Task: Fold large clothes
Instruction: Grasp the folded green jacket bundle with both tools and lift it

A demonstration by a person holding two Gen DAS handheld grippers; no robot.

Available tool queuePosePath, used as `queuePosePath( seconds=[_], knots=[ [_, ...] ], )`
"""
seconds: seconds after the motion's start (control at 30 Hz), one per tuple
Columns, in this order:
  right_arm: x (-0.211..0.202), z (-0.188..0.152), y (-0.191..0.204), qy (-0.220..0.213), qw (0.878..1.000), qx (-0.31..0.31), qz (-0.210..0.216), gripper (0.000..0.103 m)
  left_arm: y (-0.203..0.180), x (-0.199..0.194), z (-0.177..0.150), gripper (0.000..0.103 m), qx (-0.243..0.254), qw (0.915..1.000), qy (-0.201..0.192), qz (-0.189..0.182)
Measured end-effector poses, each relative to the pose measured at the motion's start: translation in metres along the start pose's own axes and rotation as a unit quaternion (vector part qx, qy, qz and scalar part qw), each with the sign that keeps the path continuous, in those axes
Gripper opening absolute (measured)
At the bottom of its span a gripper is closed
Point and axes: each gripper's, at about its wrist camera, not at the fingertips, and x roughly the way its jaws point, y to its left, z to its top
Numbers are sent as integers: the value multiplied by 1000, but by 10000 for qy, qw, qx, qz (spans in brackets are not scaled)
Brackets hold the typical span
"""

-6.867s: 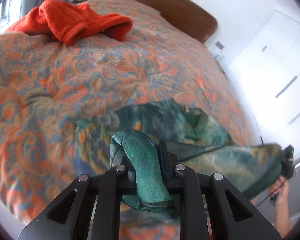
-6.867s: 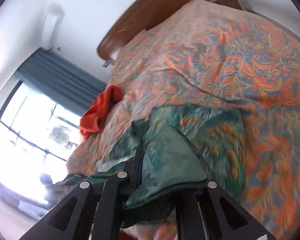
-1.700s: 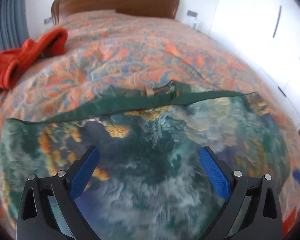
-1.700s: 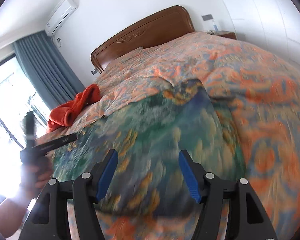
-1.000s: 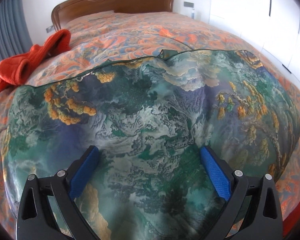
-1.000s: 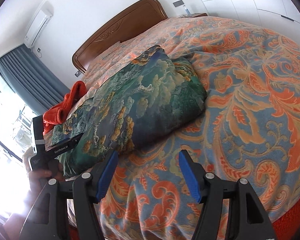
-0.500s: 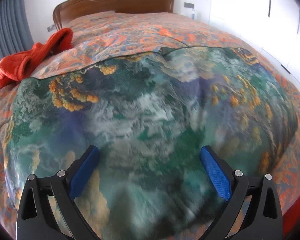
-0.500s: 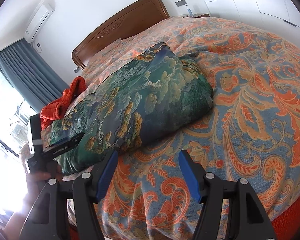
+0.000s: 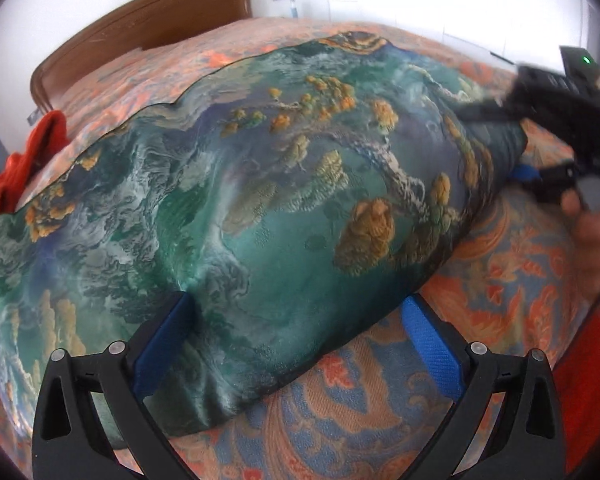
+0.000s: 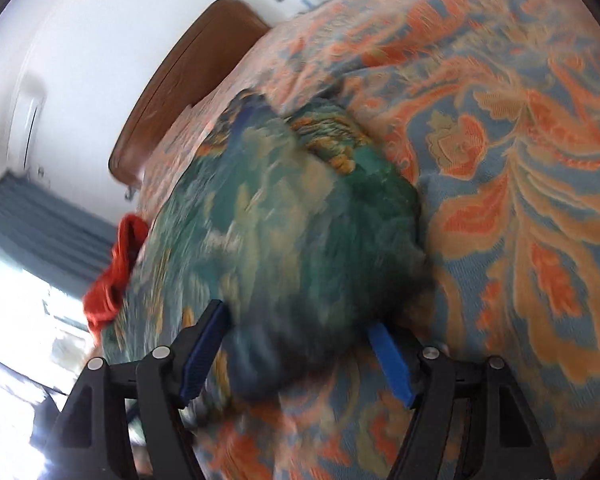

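A large green garment with a landscape print of clouds and golden trees lies spread on the bed. My left gripper is open, its blue pads astride the garment's near edge. My right gripper is open too, its jaws astride the garment's right corner; this view is blurred. The right gripper also shows in the left wrist view, at the garment's right end.
The bed has an orange and blue patterned bedspread, also in the right wrist view. An orange-red garment lies at the far left. A brown headboard stands at the back. White wardrobes are on the right.
Both grippers have moved down and in onto the garment's near edge; the right one has swung from over the bedspread to the garment's right corner. Both stay open.
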Motion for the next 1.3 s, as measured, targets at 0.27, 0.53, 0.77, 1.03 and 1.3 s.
queuePosePath(
  seconds=[0.27,0.53,0.77,1.03,1.3],
  knots=[
    [-2,10,10,-638,9980,-53,-1,33,44,-54,21,100,-705,9937,-26,-874],
    [-65,-57,147,-1558,9288,-3341,-377,30,69,-116,112,101,-1120,9707,-395,-2091],
    [-59,-142,225,-1770,8283,-5276,-646,30,69,-119,146,101,-798,9801,45,-1815],
    [-35,-233,258,-1885,7057,-6778,-838,30,98,-94,114,45,-1080,9914,434,-600],
    [-53,-229,257,-1043,7579,-6440,4,67,178,-96,92,26,-1828,9777,346,-977]
  ],
)
